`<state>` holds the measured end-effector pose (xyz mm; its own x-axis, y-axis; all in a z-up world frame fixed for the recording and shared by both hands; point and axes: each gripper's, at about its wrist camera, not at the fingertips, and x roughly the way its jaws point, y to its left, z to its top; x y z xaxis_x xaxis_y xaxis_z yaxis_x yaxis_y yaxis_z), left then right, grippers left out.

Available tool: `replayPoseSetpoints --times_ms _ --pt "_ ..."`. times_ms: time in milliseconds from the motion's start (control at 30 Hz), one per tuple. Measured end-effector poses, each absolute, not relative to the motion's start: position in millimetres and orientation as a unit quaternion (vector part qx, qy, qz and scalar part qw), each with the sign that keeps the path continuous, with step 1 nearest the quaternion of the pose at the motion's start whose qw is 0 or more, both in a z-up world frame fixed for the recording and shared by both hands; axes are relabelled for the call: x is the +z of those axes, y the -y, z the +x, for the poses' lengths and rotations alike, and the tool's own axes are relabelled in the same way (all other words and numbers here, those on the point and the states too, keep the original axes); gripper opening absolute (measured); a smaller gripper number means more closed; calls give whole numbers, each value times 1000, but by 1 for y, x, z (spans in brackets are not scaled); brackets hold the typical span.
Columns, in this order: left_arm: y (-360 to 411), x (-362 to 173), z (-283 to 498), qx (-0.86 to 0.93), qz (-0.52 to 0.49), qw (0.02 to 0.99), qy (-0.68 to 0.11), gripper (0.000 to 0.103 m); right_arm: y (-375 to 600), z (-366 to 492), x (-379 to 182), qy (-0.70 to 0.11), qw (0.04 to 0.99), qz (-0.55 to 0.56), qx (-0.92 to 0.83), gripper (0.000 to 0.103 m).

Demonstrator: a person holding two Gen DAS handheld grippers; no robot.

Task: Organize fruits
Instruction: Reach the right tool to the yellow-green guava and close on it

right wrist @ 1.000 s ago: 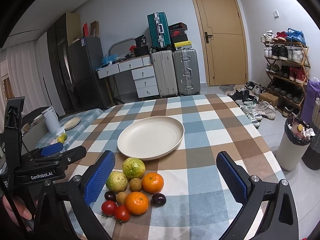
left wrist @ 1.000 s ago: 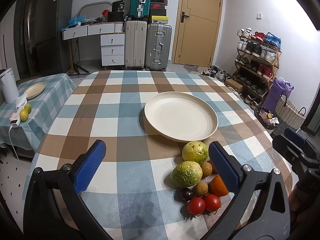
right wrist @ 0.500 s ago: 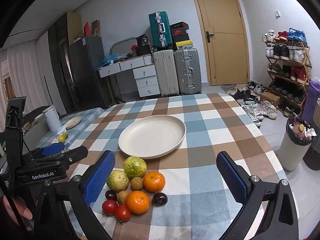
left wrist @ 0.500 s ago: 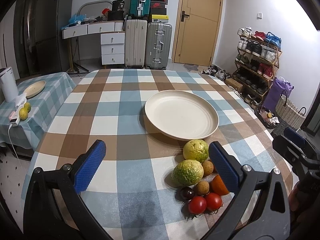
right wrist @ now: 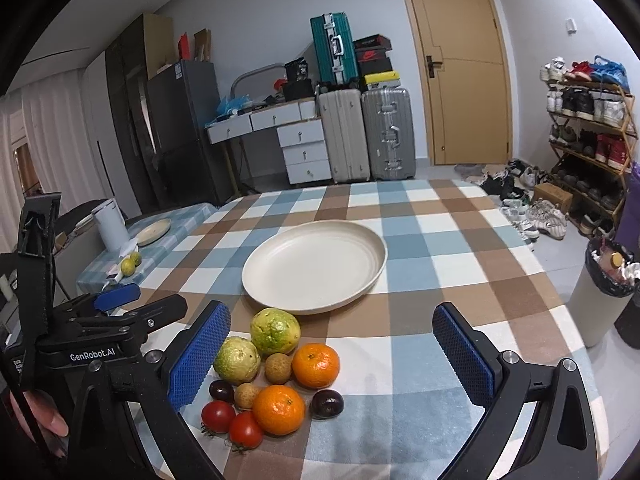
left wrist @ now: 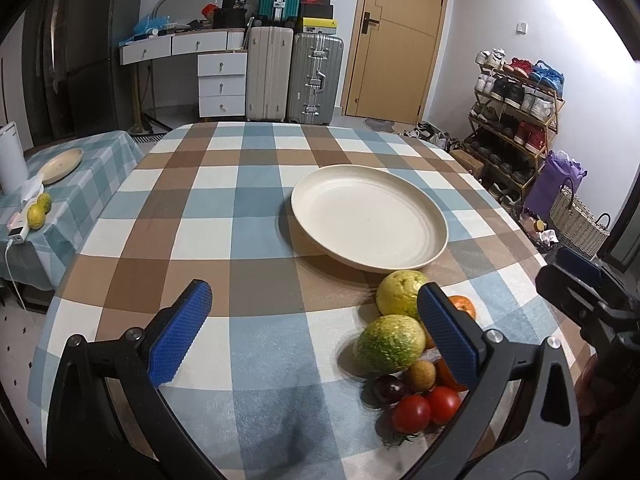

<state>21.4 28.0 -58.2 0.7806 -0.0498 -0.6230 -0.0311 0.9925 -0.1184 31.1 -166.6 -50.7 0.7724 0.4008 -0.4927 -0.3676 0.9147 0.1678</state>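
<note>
A cream plate (left wrist: 436, 224) (right wrist: 372, 240) lies bare in the middle of the checked tablecloth. In front of it sits a heap of fruit: two green guavas (right wrist: 275, 330) (left wrist: 389, 343), two oranges (right wrist: 316, 365), two red tomatoes (right wrist: 218, 416) (left wrist: 411, 413), dark plums (right wrist: 327, 402) and small brown longans (right wrist: 278, 368). My left gripper (left wrist: 312, 332) hovers open just left of the heap, its right finger in front of the fruit. My right gripper (right wrist: 332, 354) is open, straddling the heap from the near side. Nothing is held.
A side table (left wrist: 80, 200) at the left carries a small plate, two limes and a white kettle. Suitcases, drawers and a door stand behind. A shoe rack (left wrist: 516, 120) and a bin (right wrist: 600, 292) are at the right. A hand (right wrist: 44, 420) holds the left gripper.
Both grippers have drifted slightly; the fruit heap sits a little lower and nearer the left gripper's right finger. Plate and fruit have not moved, and both grippers stay open.
</note>
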Motion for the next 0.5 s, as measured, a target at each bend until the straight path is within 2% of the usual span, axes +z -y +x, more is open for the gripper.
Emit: replayPoseSetpoints --times_ms 500 --pt "-54 -81 56 -17 -104 918 -381 103 136 101 -88 -383 868 83 305 103"
